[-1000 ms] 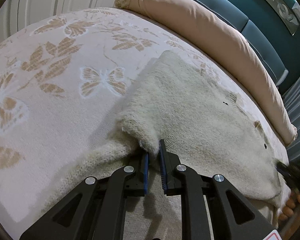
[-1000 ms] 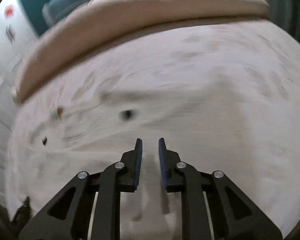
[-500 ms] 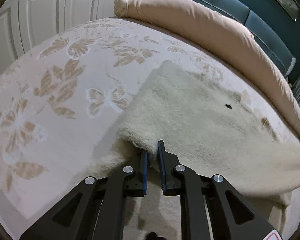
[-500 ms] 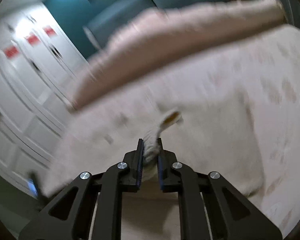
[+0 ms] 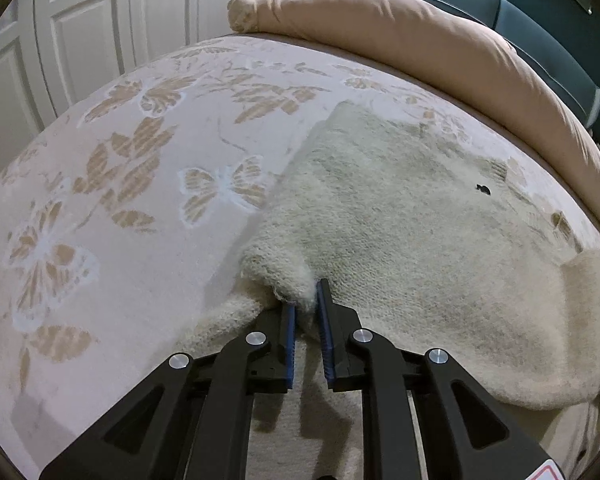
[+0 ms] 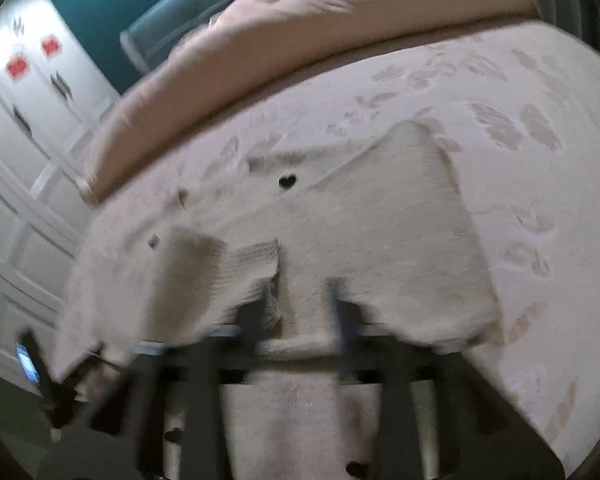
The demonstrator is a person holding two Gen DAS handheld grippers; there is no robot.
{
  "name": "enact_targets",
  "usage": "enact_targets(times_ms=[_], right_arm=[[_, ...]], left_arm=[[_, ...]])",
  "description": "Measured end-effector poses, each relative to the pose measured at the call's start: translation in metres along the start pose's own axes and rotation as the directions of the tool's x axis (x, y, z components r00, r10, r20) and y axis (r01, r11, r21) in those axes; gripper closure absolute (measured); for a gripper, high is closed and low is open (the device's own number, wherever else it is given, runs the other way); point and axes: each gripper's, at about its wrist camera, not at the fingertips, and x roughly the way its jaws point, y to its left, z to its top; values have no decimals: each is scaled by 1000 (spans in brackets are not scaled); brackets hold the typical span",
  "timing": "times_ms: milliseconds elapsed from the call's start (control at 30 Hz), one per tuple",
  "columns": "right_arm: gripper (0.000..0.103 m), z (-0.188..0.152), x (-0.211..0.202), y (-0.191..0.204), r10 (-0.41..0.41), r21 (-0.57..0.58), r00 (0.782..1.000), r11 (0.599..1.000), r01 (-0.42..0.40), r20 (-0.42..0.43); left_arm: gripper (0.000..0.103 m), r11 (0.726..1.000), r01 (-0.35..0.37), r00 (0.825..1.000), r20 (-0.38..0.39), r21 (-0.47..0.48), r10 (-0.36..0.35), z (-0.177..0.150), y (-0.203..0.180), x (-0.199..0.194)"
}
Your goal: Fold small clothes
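Observation:
A cream fuzzy knitted sweater point(image 5: 400, 232) lies spread on the flowered bed cover point(image 5: 120, 200), with a small black heart mark point(image 5: 483, 189) near its far side. My left gripper point(image 5: 304, 300) is shut on a bunched near edge of the sweater, which stands slightly lifted between the blue pads. In the blurred right wrist view my right gripper point(image 6: 300, 296) has its jaws opening. The sweater point(image 6: 380, 220) lies flat beneath and between the spread fingers, and the pads do not press on it. A folded-over flap point(image 6: 204, 264) rests at the left.
A long peach duvet roll point(image 5: 420, 40) runs along the far side of the bed, before a teal headboard point(image 5: 540, 12). White wardrobe doors point(image 5: 80, 20) stand beyond the bed's left edge. The patterned cover lies bare left of the sweater.
My right gripper pinched a sweater edge half a second ago, then spread its jaws and let the cloth fall flat. My left gripper kept its grip and tilted slightly.

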Motion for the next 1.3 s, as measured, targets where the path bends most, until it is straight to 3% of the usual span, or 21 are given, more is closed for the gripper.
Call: enact_targets(times_ms=[33,100,133,200,233,300,367,433,500,533,667,767,800,867,967,1033,1100,1133,1167,1233,1300], right_arm=[[51,-7,5,0,-8,2,1000,1000,8,-6],[54,-15,32,0,62,69,994,996,-55,-90],[61,-17,38,-2,74,75,992,995,-67,-106],[89,-19,41,17,33,-10,995,999,-35,-99],[97,-17,39,21,43,-26,994,999,-46,-99],[97,-5,7,16,101,25,995,995,-101,-5],[98,5,-35,2,97,43,987,994,-103,131],[99,4,-25,-17,9,46,994,999,-14,108],[103,-8,19,-37,-147,0,988,989,147,-51],[103,-15,32,-45,-179,-17,979,984,178,-93],[103,-11,-6,-39,-115,53,993,992,114,9],[101,-9,-33,-10,-25,2,996,1000,25,90],[101,-11,-31,6,30,-29,997,999,-28,70],[101,-20,-11,32,67,-120,998,990,-69,-19],[103,-37,25,34,-74,-242,994,969,52,-84],[103,-39,18,4,-48,-179,997,983,36,-61],[103,-37,-15,-40,-101,-53,995,994,100,-21],[97,-37,-29,-53,-148,-29,989,989,148,-7],[97,-43,-53,-73,-236,-11,972,972,236,12],[94,-58,-89,-100,-272,5,962,962,272,17],[79,-86,-130,-122,-272,18,962,962,272,-4]], left_arm=[[88,1000,4,1000,-1,-12,-4,0,1,0],[88,999,21,1000,-1,-32,-21,-1,4,0],[88,999,25,1000,0,-34,-25,-1,5,0],[88,999,32,999,-1,-28,-32,-1,6,0],[88,999,32,999,-3,-23,-32,0,6,0],[88,999,35,999,-7,-17,-36,0,6,0],[88,999,42,999,-4,-20,-42,0,7,0],[87,999,41,999,5,-18,-41,-2,7,1],[87,1000,29,1000,10,-8,-29,-3,4,1],[87,1000,22,1000,9,-5,-22,-3,3,1],[87,1000,17,1000,9,2,-17,-3,2,1],[87,1000,4,1000,20,15,-4,-4,-2,1],[87,1000,-6,1000,23,22,5,-5,-4,1],[87,999,-26,999,25,36,26,-5,-8,1],[87,999,-20,1000,20,37,19,-4,-7,1],[85,999,4,1000,6,37,-4,-3,-3,-1],[83,998,38,999,-18,43,-37,-2,5,-6],[82,998,45,999,-22,41,-44,-2,12,-13],[82,999,39,999,-27,38,-38,-3,20,-19],[83,999,45,998,-48,19,-44,-8,38,-31],[77,998,67,996,-54,-18,-68,-19,66,-54]])
